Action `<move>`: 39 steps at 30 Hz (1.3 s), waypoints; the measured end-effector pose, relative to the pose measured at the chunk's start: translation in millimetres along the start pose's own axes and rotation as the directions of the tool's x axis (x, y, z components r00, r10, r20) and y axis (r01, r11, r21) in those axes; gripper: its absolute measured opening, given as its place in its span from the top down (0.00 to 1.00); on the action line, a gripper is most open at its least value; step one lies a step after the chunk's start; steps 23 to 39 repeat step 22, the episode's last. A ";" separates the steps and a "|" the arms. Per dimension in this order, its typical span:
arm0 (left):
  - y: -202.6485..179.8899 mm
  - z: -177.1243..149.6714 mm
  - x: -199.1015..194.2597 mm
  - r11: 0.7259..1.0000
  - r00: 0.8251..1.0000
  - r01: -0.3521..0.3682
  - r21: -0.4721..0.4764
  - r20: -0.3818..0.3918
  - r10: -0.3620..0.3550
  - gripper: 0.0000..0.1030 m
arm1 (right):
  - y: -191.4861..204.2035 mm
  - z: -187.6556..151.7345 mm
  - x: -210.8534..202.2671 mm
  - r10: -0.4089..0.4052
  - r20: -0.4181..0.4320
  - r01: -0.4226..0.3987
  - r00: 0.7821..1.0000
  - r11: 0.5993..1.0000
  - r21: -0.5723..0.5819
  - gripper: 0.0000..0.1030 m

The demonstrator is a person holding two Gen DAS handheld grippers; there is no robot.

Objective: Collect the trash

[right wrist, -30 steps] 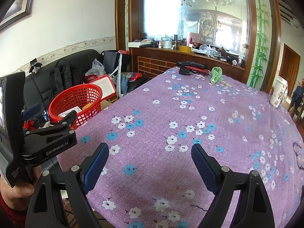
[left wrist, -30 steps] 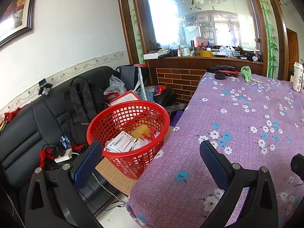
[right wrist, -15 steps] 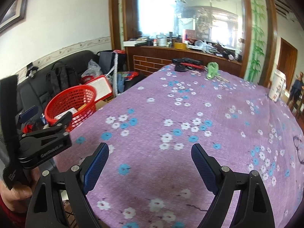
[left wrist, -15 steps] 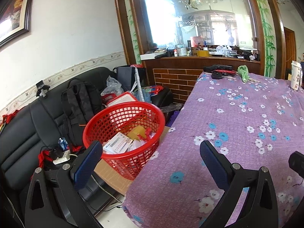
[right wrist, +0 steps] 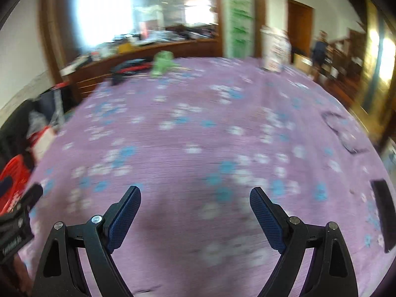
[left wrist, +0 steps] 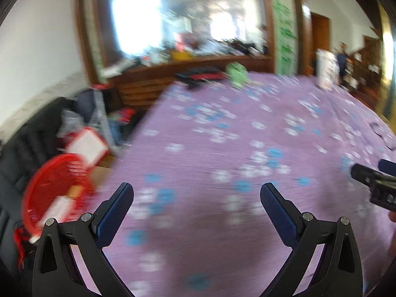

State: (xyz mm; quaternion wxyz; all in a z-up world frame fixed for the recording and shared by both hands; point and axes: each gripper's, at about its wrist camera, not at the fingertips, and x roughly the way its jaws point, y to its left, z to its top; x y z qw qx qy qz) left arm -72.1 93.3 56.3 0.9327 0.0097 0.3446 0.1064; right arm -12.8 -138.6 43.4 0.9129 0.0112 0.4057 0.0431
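Here, both views are smeared by motion blur.
Left gripper (left wrist: 196, 195): jaws spread wide, nothing between them, above the purple flower-print cloth on the worktop (left wrist: 222, 128).
Right gripper (right wrist: 195, 199): jaws spread wide and empty, over the same cloth.
Worktop edge: in the left view the cloth's left edge runs from 7 o'clock up toward 11 o'clock; the black sofa (left wrist: 27, 133) lies beyond it.
Open room: the cloth ahead of both grippers is bare through the middle.
Far edge: a green crumpled cloth (right wrist: 162, 63) and dark objects (right wrist: 128, 69) at 11 o'clock in the right view; a white paper cup (right wrist: 274, 49) at 1 o'clock.
Right edge: a dark flat rectangle (right wrist: 384, 212) at 3 o'clock, spectacles (right wrist: 341, 133) near 2 o'clock.
Trash container: round red plastic mesh basket (left wrist: 54, 193) at 8 o'clock in the left view, beside the worktop's left edge, holding white papers and a yellowish piece; details too blurred.
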 end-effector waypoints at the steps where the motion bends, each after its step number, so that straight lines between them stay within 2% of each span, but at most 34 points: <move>1: -13.1 2.5 9.2 0.999 0.999 0.033 0.007 -0.031 -0.033 0.01 | -8.7 1.6 5.1 -0.020 -0.012 0.020 1.000 1.000 0.006 0.09; 5: -54.6 5.7 36.5 0.993 0.987 0.114 0.037 -0.117 -0.109 0.01 | -35.9 1.9 23.9 -0.085 -0.058 0.086 0.995 0.996 0.015 0.09; 9: -78.9 4.6 55.0 0.987 0.971 0.155 0.036 -0.187 -0.146 0.01 | -46.8 -0.4 39.6 -0.083 -0.102 0.086 0.991 0.996 0.020 0.08; 12: -82.8 2.9 67.9 0.984 0.955 0.178 0.025 -0.244 -0.166 0.01 | -46.0 -1.3 44.6 -0.066 -0.123 0.068 0.990 0.998 0.011 0.08; 15: -85.4 4.4 81.9 0.977 0.936 0.211 -0.004 -0.289 -0.203 0.00 | -41.1 -2.2 46.1 -0.093 -0.126 0.092 0.988 0.996 -0.013 0.03; 20: -91.5 2.3 78.8 0.980 0.938 0.196 0.042 -0.300 -0.175 0.00 | -35.8 -2.1 53.3 -0.096 -0.152 0.091 0.984 0.995 -0.041 0.01; 39: -91.2 1.7 78.6 0.979 0.937 0.197 0.042 -0.302 -0.175 0.00 | -38.7 -2.5 53.9 -0.083 -0.159 0.081 0.984 0.996 -0.024 0.01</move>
